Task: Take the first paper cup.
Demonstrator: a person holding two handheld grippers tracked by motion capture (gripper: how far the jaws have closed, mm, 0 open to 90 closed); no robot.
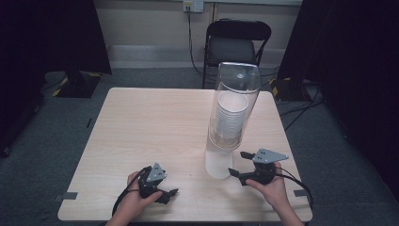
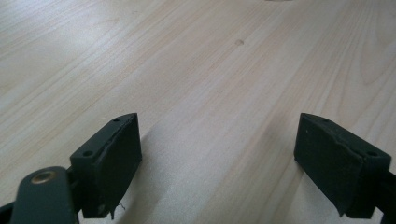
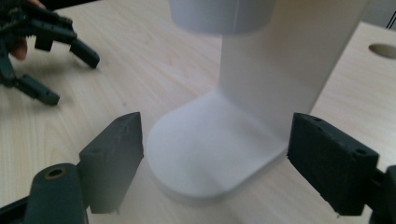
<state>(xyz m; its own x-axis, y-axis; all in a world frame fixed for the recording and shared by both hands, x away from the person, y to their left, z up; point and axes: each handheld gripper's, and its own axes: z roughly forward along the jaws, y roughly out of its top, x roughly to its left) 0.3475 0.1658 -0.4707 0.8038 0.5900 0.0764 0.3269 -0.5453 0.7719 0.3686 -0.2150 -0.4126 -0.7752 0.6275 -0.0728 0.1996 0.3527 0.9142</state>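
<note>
High view: cup dispenser (image 1: 230,117) stands on my table (image 1: 141,127) — right gripper (image 1: 237,165) spread beside its white base, left gripper (image 1: 170,194) spread, well apart from it.

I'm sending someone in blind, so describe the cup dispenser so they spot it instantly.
On the pale wooden table, look at its right half, just ahead of the right gripper. The cup dispenser is the one tall thing there: a clear tube holding stacked white cups above a white base.
</note>
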